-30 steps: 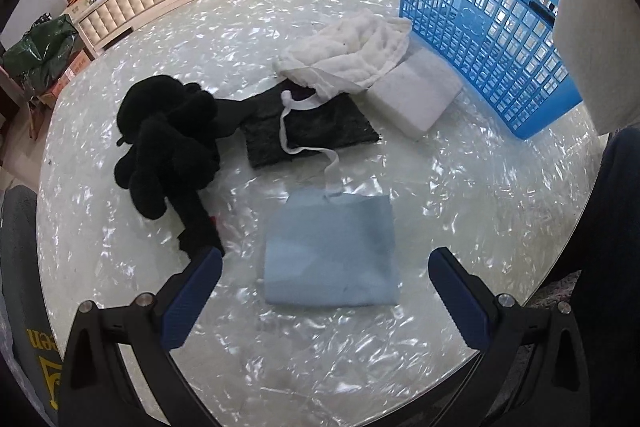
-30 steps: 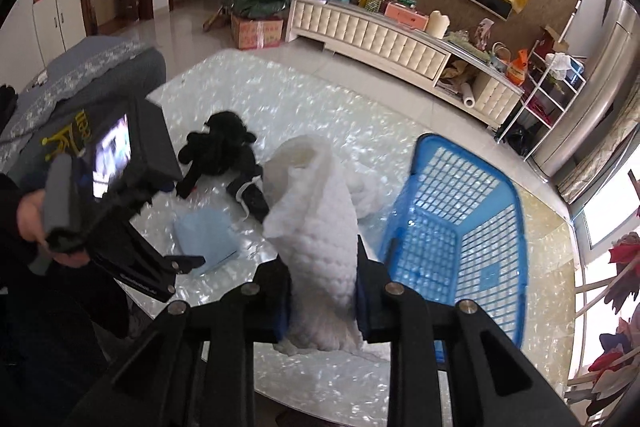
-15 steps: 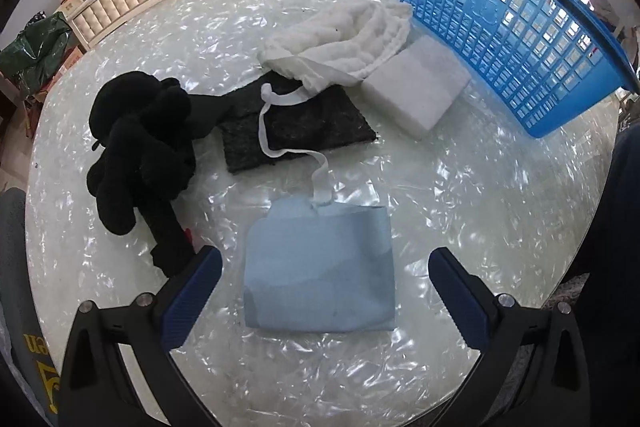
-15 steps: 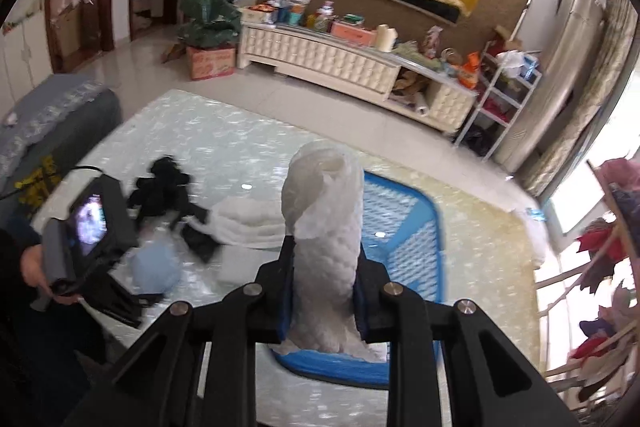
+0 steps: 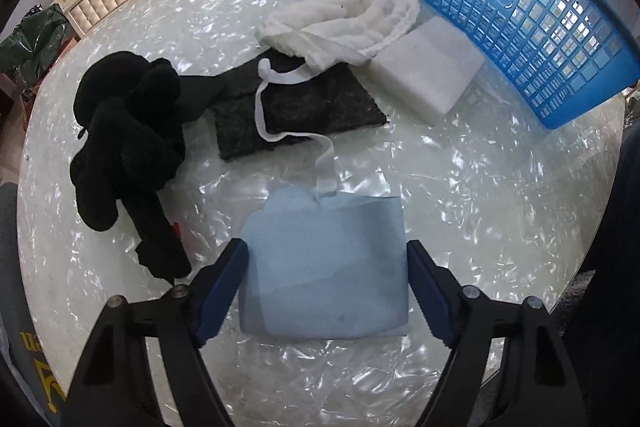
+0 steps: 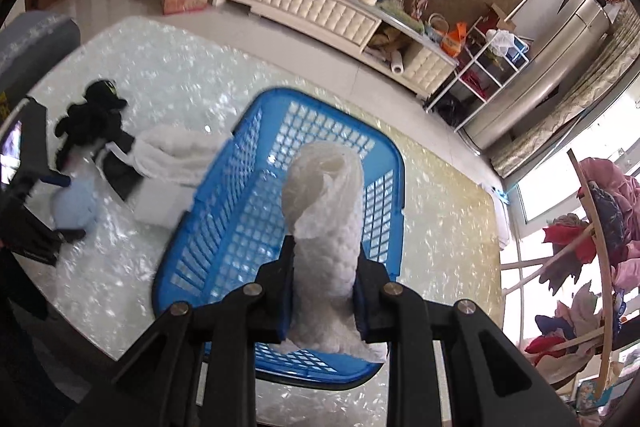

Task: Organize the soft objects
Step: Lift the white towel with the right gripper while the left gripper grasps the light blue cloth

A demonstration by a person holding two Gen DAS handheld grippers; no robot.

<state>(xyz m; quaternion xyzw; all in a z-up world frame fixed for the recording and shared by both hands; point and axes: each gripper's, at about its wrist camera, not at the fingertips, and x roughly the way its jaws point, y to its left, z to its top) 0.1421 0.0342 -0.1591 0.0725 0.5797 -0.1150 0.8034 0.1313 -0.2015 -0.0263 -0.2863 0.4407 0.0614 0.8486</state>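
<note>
Jaws of the left gripper had just been closing, still spread, straddling the blue cloth flat on the desk; pad contact uncertain. Right gripper clenched on a rolled white textured cloth, held above the blue basket. Farther off: black plush toy, dark felt pad, white foam block.

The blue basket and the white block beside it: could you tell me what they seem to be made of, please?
Blue basket: looks like rigid moulded plastic, with a glossy open grid in its walls. White block: probably foam or sponge, with matte, slightly fuzzy faces and soft edges.
</note>
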